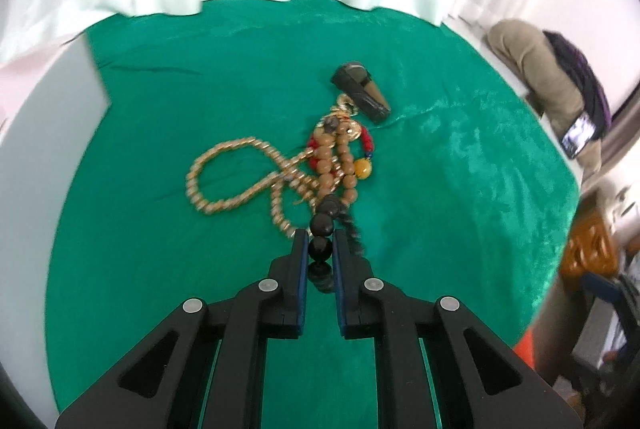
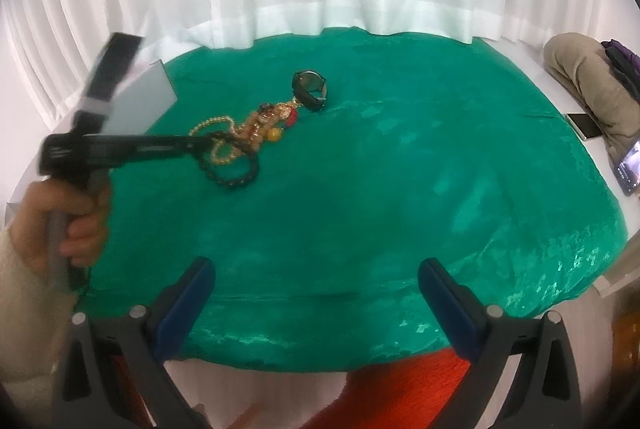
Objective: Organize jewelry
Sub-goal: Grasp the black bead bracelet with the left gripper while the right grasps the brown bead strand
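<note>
The left gripper is clamped on the black bead bracelet, beads pinched between its blue pads. Just beyond lies the tangle: a gold chain, tan wooden beads and a red strand, with a black watch at the far end, all on the green cloth. The right wrist view alone shows the bracelet's full loop draped on the cloth, and the right gripper spread wide, holding nothing, well apart from the pile
</note>
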### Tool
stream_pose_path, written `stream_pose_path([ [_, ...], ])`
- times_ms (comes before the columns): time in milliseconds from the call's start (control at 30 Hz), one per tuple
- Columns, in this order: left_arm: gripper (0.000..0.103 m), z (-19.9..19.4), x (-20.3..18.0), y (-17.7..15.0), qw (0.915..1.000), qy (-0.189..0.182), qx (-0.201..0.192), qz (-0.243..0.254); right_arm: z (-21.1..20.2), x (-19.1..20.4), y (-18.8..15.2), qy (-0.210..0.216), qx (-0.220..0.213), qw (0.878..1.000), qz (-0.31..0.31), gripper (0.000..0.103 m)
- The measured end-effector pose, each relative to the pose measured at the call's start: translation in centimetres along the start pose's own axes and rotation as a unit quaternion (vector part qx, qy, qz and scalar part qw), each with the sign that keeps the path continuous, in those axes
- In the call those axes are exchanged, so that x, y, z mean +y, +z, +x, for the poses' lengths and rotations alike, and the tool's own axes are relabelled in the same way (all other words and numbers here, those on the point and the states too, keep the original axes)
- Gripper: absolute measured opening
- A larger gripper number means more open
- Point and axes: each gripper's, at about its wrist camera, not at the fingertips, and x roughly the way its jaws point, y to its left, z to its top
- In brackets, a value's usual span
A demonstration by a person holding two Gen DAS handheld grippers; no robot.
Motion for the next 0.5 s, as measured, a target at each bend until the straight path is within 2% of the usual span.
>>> stream_pose_path([
  [233,0.010,-4.0,4.1,-3.3,0.9978,0.007,-0.011,-0.064,0.7,-0.6,2.5,0.034,-0.005,0.999,0.025,0.103],
  [300,0.010,-4.7,5.0,-4.1,0.9970,0.016,-0.015,-0.075,2.1,-0.7,4.0,0.046,-0.001,0.998,0.034,0.103],
  [367,0.010,-5.4,5.7,-4.9,0.9963,0.020,-0.019,-0.082,5.3,-0.9,6.5,0.058,0.020,0.996,0.057,0.101],
  [400,0.010,-5.7,5.8,-5.3,0.9960,0.022,-0.020,-0.085,6.8,-1.1,7.7,0.067,0.036,0.994,0.074,0.097],
  [467,0.010,-6.1,6.1,-5.9,0.9955,0.025,-0.022,-0.089,9.8,-1.0,9.6,0.100,0.066,0.986,0.113,0.067],
  [500,0.010,-6.3,6.2,-6.1,0.9953,0.025,-0.024,-0.090,11.1,-0.8,10.5,0.120,0.078,0.981,0.130,0.064],
])
